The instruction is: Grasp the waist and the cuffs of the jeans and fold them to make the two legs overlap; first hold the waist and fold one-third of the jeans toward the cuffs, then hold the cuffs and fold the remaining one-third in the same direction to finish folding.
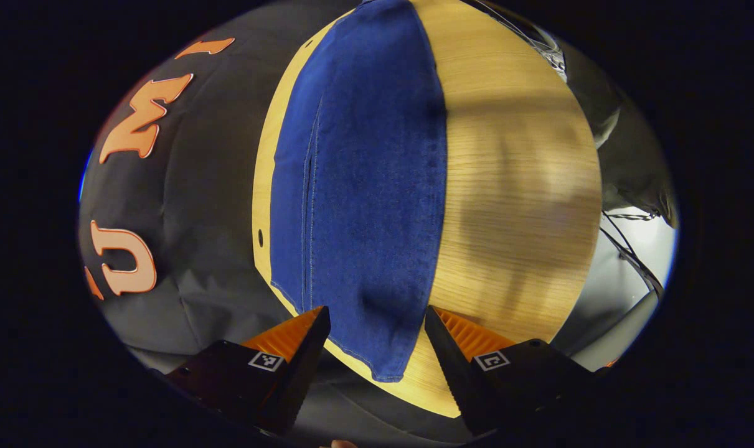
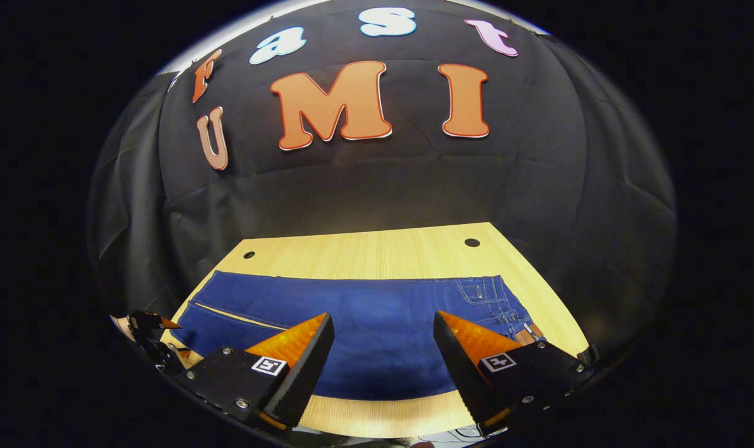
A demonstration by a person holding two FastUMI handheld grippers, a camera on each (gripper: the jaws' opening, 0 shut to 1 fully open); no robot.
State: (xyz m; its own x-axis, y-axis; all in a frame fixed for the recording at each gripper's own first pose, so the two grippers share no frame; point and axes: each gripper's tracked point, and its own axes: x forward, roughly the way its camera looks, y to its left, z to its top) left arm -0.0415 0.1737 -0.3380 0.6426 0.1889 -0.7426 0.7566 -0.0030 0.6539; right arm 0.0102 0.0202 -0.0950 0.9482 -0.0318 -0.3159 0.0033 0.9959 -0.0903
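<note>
Denim jeans [image 2: 377, 330] lie flat along the wooden table [image 2: 377, 249], legs overlapped, waist at the right, both the left gripper [image 1: 377, 339] and right gripper [image 2: 383, 345] hovering above with fingers apart, holding nothing

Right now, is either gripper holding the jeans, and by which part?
Nothing is held. The left gripper and right gripper are both open above the jeans, which lie flat on the table.
</note>
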